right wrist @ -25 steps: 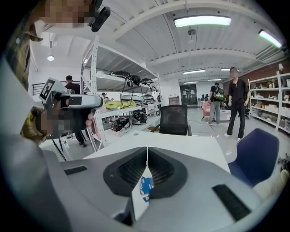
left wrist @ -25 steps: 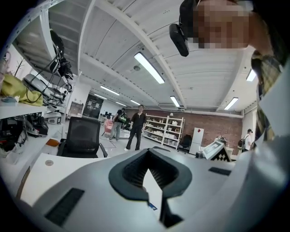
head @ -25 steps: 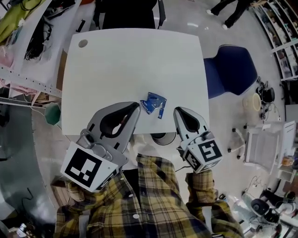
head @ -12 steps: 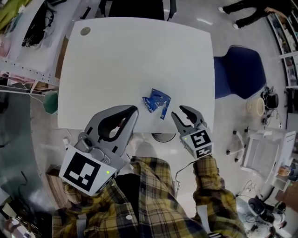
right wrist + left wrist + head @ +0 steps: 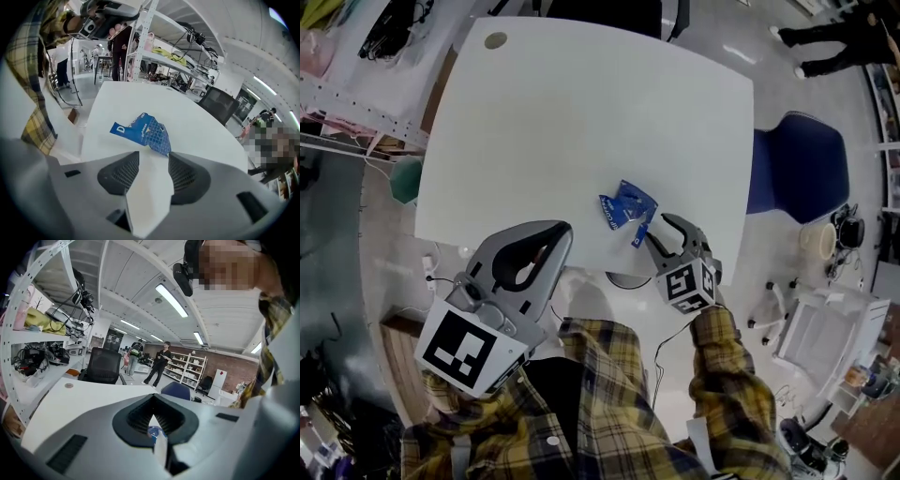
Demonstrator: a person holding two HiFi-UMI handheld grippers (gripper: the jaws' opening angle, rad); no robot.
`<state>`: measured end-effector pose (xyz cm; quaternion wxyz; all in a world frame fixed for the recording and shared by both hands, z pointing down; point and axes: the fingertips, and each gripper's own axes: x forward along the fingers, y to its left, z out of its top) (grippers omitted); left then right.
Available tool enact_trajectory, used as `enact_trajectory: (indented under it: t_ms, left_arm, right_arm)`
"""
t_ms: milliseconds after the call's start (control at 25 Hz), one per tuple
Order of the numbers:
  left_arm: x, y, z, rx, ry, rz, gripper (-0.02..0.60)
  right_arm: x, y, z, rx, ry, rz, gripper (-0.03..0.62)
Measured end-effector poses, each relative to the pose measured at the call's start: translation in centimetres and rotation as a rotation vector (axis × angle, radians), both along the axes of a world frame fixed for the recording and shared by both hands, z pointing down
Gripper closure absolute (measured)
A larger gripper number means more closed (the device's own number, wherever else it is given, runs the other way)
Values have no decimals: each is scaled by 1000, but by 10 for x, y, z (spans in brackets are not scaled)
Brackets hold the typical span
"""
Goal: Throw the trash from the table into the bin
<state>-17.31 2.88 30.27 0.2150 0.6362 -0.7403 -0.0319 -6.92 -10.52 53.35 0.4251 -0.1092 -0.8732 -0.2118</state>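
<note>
The head view looks steeply down from above onto the whole white tabletop (image 5: 572,122). The left gripper view sits low at its near edge, facing nearly level toward the black office chair (image 5: 104,366). The right gripper view tilts down close over the blue wrapper (image 5: 141,132), which all three share.

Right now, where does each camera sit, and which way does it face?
Head view: on the person's head, facing steeply down at white table and blue wrapper; shows plaid sleeves, left hand-held gripper, right hand-held gripper.
Left gripper view: rides that gripper, facing across the table toward a black chair; its shut jaws show.
Right gripper view: rides that gripper, tilted down at the wrapper; jaws opening, nothing between them.
All share the wrapper.
</note>
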Motion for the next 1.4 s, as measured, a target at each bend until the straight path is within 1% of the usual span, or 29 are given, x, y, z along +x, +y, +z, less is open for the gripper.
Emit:
enact_trajectory:
  t_ms: [200, 280, 400, 640, 680, 760, 840, 960, 1160, 1400]
  left_arm:
    - [-2, 7, 10, -20, 17, -32, 575]
    - [-1, 9, 14, -25, 23, -38, 575]
    - [-2, 11, 17, -25, 31, -48, 575]
    - [-3, 13, 19, -21, 35, -64, 575]
    - [-3, 13, 19, -21, 34, -64, 575]
    - [-3, 14, 18, -22, 32, -66, 575]
    - [-3, 16, 16, -21, 29, -69, 575]
    - [-3, 19, 14, -20, 25, -76, 575]
    - [-2, 22, 5, -4, 8, -68, 575]
    - [2, 16, -11, 31, -7, -11, 575]
  right_arm:
    - [-13, -4, 13, 40, -29, -47, 421]
    - [-16, -5, 15, 43, -30, -63, 421]
    - [-21, -9, 12, 39, -57, -51, 428]
    - [-32, -5, 4, 57, -76, -63, 496]
    - [-34, -5, 4, 65, -86, -63, 528]
    - [-39, -4, 1, 81, -104, -65, 571]
    - [-43, 0, -2, 80, -114, -75, 589]
    - [-48, 7, -9, 56, -125, -85, 594]
    - [-53, 12, -30, 25, -161, -41, 595]
    - [-51, 13, -63, 19, -212, 43, 595]
